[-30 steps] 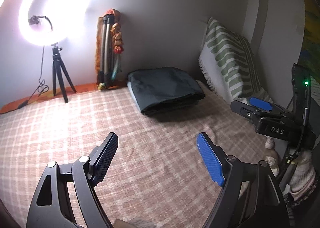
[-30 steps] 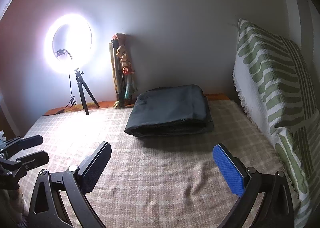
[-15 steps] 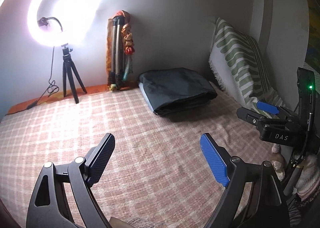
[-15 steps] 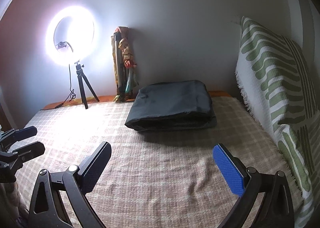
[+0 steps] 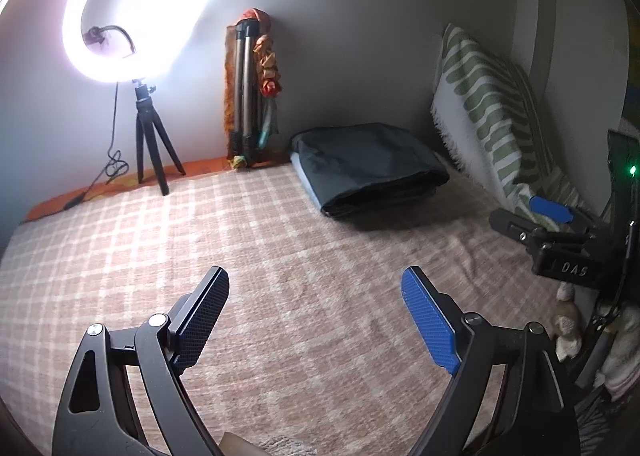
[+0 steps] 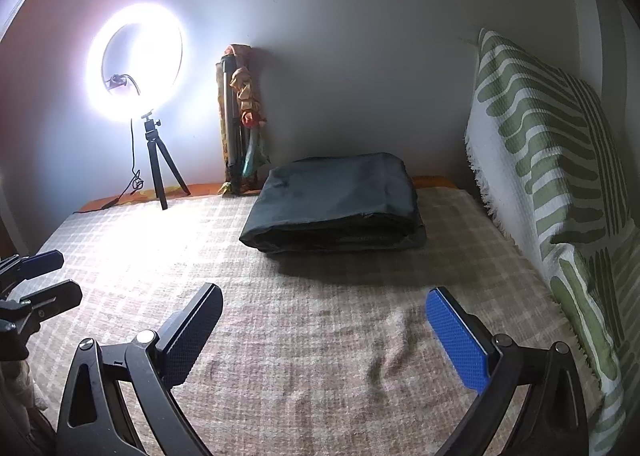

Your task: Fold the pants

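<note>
The dark pants [image 5: 366, 166] lie folded in a thick rectangle at the far side of the checked bedspread [image 5: 200, 240], near the wall; they also show in the right wrist view [image 6: 336, 202]. My left gripper [image 5: 316, 316] is open and empty, held above the bedspread well short of the pants. My right gripper [image 6: 324, 330] is open and empty too, also short of the pants. The right gripper shows at the right edge of the left wrist view [image 5: 536, 216], and the left gripper at the left edge of the right wrist view [image 6: 44, 276].
A lit ring light on a small black tripod [image 5: 136, 16] stands at the back left with its cable trailing. A folded tripod with cloth [image 5: 250, 88] leans on the wall. A green-striped white pillow [image 6: 540, 160] stands along the right side.
Both grippers have drifted slightly; the pants and ring light sit further right in the left wrist view. Both stay open and empty. The pants have not moved.
</note>
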Demonstrator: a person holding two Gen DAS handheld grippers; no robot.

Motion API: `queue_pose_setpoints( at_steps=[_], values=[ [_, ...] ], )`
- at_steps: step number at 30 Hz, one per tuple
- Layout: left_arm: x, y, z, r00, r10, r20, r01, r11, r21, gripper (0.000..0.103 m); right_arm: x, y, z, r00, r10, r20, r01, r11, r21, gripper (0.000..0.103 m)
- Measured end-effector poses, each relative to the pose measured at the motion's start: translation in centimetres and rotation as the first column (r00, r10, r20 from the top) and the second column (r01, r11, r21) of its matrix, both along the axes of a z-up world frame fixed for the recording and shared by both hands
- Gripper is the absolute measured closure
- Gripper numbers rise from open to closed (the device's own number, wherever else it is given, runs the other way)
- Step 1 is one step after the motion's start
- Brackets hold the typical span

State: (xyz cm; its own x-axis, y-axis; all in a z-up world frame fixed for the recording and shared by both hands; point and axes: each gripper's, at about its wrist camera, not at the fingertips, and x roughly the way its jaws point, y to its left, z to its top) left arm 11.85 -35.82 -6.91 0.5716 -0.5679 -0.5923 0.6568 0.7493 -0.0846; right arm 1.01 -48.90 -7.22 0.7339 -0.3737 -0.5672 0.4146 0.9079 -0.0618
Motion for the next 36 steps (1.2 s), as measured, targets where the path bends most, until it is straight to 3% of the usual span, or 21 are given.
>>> queue_pose_setpoints(
  at_steps=[20,36],
  values=[
    [-0.08,0.04,-0.41,1.000,0.005,0.007,-0.006,1.000,0.016,0.015,0.50,0.54,-0.35,1.000,0.010,-0.009,-0.010,1.000,0.006,0.000],
    [0.07,0.87,-0.39,0.999,0.028,0.016,-0.027,0.999,-0.018,0.015,0.76,0.91,-0.69,1.000,0.018,-0.016,-0.018,1.000,0.023,0.000]
  ],
)
